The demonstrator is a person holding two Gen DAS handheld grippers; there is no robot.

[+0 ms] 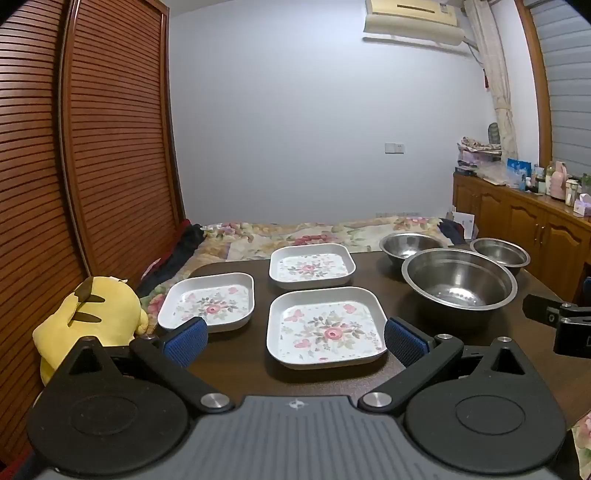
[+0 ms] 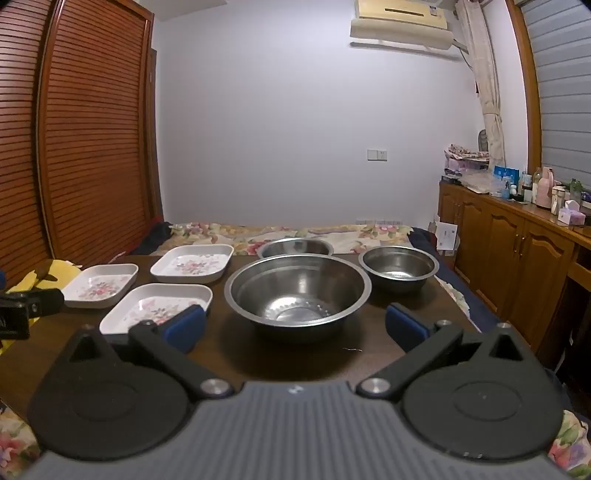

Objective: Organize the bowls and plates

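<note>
A bedroom with a pale, bare wall (image 1: 314,129), an air conditioner (image 1: 413,18) mounted high on it, and a slatted wooden wardrobe (image 1: 92,147) along the left. A wooden sideboard (image 2: 517,251) crowded with bottles runs down the right side under a gathered curtain (image 1: 498,92). A bed with a floral cover (image 1: 295,232) lies beyond a dark wooden table (image 2: 295,354).

On the table's left half sit three square white floral plates, each apart from the others: the nearest plate (image 1: 327,328), a left plate (image 1: 208,301) and a far plate (image 1: 310,266). On the right half stand three steel bowls: a large bowl (image 2: 297,291) in front, a far bowl (image 2: 295,247) behind it and a small bowl (image 2: 399,264) to the right.

A yellow plush toy (image 1: 88,317) rests off the table's left edge.

The left gripper (image 1: 295,336) hovers before the nearest plate, jaws spread wide and holding nothing. The right gripper (image 2: 295,325) faces the large bowl, likewise wide and empty.
</note>
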